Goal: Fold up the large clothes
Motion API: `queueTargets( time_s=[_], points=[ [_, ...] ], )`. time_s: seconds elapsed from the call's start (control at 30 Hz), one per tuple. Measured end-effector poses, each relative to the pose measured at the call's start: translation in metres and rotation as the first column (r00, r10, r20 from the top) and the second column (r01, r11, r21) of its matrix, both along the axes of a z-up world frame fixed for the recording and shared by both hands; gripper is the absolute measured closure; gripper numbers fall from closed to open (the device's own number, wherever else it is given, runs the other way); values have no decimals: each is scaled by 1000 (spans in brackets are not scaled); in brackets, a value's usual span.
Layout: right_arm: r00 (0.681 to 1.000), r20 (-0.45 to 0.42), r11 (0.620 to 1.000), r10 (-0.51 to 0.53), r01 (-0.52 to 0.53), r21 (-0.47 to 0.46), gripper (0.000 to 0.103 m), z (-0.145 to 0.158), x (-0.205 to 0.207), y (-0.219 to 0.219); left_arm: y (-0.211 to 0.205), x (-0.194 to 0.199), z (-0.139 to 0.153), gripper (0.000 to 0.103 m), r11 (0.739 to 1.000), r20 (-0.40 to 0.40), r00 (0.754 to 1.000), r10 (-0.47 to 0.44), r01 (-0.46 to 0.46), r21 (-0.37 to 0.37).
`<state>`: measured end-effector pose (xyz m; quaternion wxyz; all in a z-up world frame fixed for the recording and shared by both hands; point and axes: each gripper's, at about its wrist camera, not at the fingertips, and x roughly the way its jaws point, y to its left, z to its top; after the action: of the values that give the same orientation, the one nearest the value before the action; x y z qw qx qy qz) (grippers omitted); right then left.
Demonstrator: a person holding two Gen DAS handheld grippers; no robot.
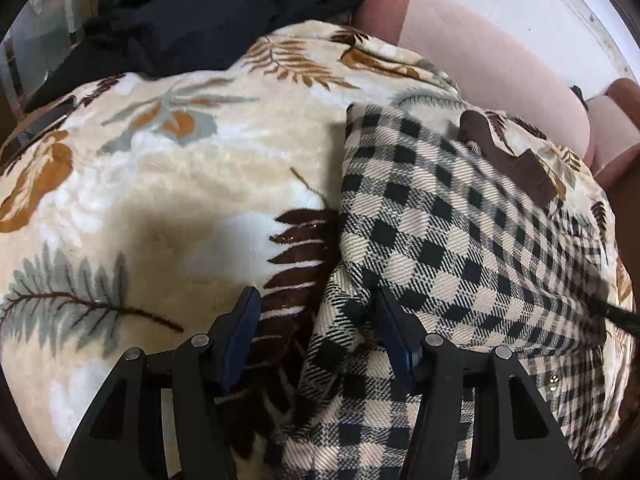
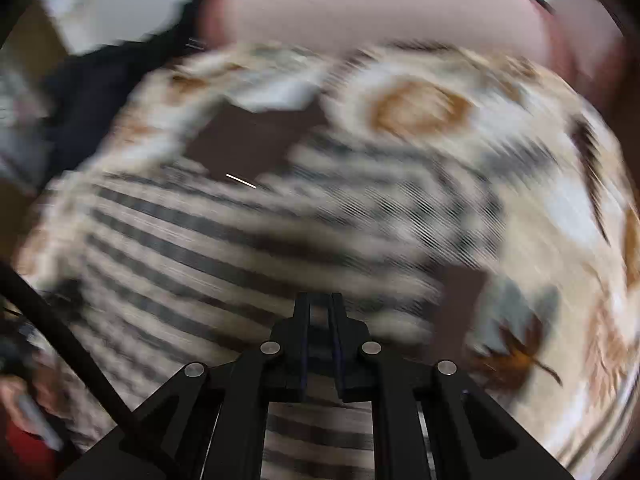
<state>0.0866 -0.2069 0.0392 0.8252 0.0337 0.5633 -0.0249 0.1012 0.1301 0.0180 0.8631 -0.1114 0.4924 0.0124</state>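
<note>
A black-and-cream checked garment [image 1: 440,220] lies on a leaf-print fleece blanket [image 1: 180,184], its left edge rumpled into a fold. My left gripper [image 1: 318,320] points down at that edge and is open. The fold and a strip of blanket sit between its blue pads [image 1: 244,320], and neither pad presses on them. The right wrist view is badly blurred. In it the checked garment [image 2: 200,248] fills the left and middle, over the blanket [image 2: 540,200]. My right gripper [image 2: 320,312] hovers above the garment with its jaws almost together. I see no cloth caught between them.
A black garment [image 1: 192,12] is heaped at the blanket's far left. A pink cushion [image 1: 480,52] rises behind the blanket. A dark brown patch [image 1: 500,148] shows at the checked garment's far end. A black rod [image 2: 60,320] crosses the right view's lower left.
</note>
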Motion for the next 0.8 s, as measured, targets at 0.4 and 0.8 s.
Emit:
queueTargets(
  time_s=[0.4,0.8],
  points=[
    [939,96,922,-330,299,244,48,14,-128,-109,34,-21,13,42,994,-9,1000,0,-1,-105],
    [946,70,811,-316,231,537,48,-19,-210,-102,48,-81,0,42,934,-99,991,-91,51,-355]
  ],
)
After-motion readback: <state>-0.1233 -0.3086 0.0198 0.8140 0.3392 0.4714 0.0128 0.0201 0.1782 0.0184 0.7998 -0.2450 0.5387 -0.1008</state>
